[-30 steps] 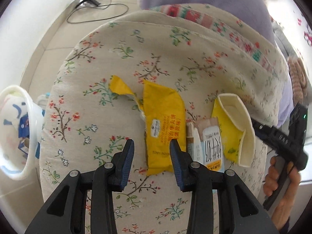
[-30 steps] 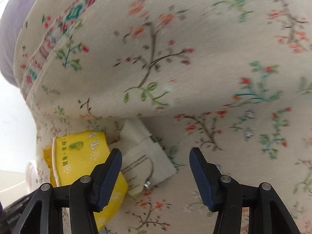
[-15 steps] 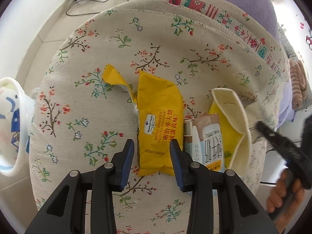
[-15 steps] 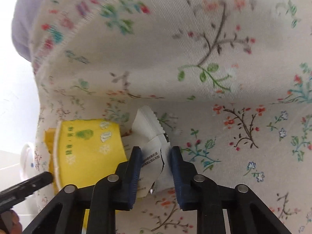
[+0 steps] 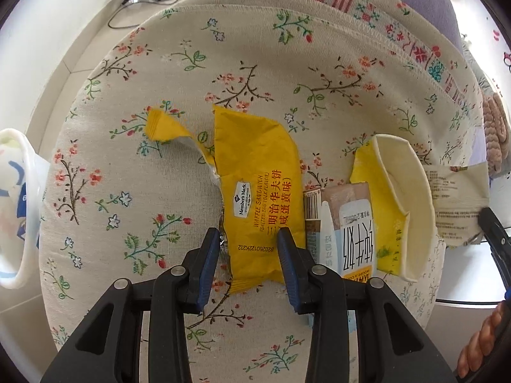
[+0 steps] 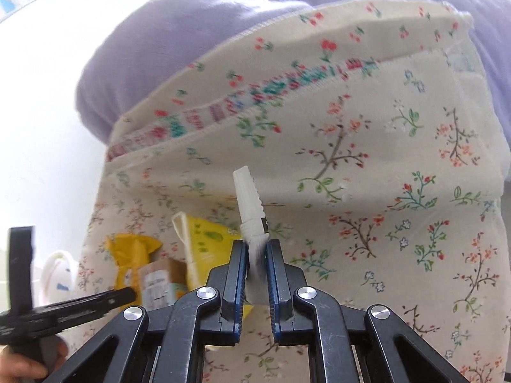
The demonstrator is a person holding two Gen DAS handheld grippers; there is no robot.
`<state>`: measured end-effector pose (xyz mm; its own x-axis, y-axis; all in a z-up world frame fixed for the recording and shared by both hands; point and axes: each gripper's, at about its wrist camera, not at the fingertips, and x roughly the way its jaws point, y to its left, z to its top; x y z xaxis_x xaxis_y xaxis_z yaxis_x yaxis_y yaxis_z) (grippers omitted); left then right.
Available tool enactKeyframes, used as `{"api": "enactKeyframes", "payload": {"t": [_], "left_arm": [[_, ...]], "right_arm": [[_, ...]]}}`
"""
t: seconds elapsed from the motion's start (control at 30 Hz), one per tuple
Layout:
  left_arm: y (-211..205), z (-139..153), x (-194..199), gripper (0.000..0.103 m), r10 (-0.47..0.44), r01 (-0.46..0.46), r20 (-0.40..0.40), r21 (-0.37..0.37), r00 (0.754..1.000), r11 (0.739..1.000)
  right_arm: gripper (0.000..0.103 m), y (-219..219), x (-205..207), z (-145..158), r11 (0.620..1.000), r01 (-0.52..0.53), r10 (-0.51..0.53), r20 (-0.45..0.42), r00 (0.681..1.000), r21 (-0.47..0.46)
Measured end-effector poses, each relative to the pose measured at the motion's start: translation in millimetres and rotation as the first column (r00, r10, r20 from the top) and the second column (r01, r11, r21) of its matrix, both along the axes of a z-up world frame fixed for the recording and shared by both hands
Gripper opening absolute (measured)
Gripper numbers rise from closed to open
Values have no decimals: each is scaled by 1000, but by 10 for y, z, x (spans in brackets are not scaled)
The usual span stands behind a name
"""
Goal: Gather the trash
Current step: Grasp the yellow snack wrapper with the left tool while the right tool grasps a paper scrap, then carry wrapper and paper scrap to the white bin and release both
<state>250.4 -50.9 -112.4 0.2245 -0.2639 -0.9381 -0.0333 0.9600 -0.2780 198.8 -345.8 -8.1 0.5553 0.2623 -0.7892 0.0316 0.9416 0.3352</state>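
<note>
Right wrist view, right tongs [image 6: 256, 255] pinching white wrapper [image 6: 247, 201], floral cushion [image 6: 383, 191] beneath

This is a home living space. A floral-print cushion [image 5: 153, 172] fills the view, with a lilac cushion [image 6: 179, 48] behind it, pale floor tiles [image 5: 80, 51] beyond its far edge, and a white bin [image 5: 16, 210] beside its left edge.

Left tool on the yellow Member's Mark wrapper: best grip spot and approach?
Take the yellow wrapper across its near, untorn bottom end, coming straight down from above. It lies flat lengthwise on the floral cushion, and the left tool, jaws closing, already straddles that end. Probably avoid the torn flap on the left and the milk carton touching its right.
</note>
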Motion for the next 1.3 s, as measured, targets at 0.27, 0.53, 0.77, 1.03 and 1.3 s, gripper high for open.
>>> {"api": "enactKeyframes", "payload": {"t": [0.27, 0.53, 0.77, 1.03, 1.3], "left_arm": [[66, 86, -80, 0, 33, -33, 27, -11, 999, 999], [145, 410, -190, 0, 72, -64, 81, -101, 994, 993], [237, 629, -309, 0, 96, -80, 120, -131, 988, 988], [386, 761, -361, 0, 100, -74, 152, -164, 983, 984], [508, 841, -422, 0, 104, -74, 165, -181, 981, 981]], "right_arm": [[12, 263, -69, 13, 999, -40, 40, 16, 999, -17], [12, 250, -177, 130, 999, -27, 29, 67, 997, -30], [12, 262, -171, 173, 999, -26, 29, 88, 996, -30], [12, 338, -181, 225, 999, -23, 28, 117, 993, -48], [12, 482, -248, 366, 998, -56, 55, 150, 987, 8]]}}
